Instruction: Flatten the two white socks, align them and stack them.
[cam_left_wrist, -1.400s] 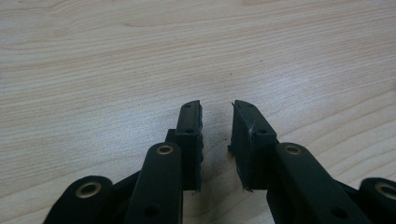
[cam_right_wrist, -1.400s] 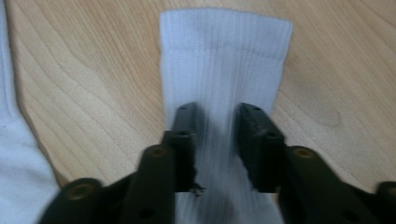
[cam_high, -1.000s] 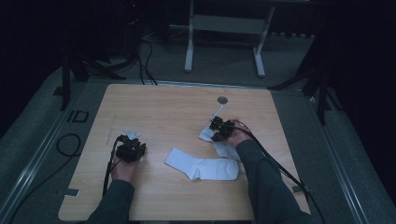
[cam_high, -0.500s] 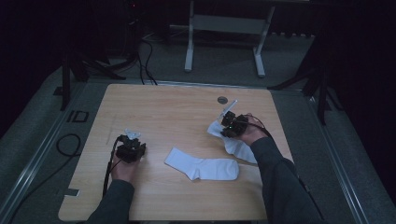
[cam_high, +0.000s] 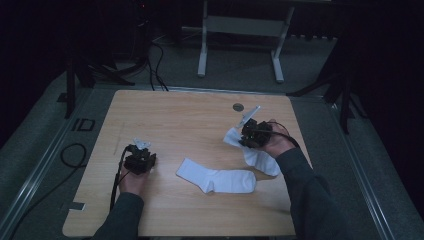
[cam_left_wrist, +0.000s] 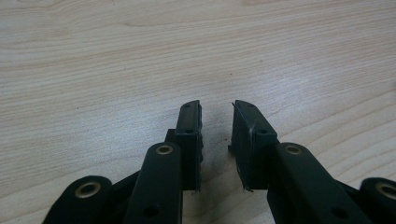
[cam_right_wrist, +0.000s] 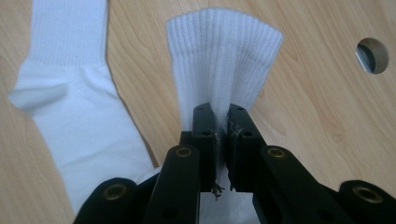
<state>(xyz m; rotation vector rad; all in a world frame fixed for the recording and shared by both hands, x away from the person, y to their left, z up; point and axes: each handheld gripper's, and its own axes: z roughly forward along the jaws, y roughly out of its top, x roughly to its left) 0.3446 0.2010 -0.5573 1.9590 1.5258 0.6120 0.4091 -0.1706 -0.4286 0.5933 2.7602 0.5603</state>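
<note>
Pinched sock cuff (cam_right_wrist: 224, 60) tight in right gripper (cam_right_wrist: 222, 122) mid-frame, needed slow lift clear of flat sock (cam_high: 217, 177); left gripper (cam_left_wrist: 217, 109) slightly parted, empty.

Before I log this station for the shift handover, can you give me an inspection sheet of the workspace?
Surface: light wooden table, with a round hole near the far edge.
Job's things: one white ribbed cotton sock pinched at its cuff and partly lifted; second white sock lying flat at centre.
Clutter: nothing seen.
Grippers: right tongs shut on the sock cuff; left tongs slightly apart, with nothing between them, over bare wood.
Cables: a black cable trails from the left tongs; loose cables on the floor beyond.
Surroundings: dark room, grey carpet, white metal frame behind the table.
</note>
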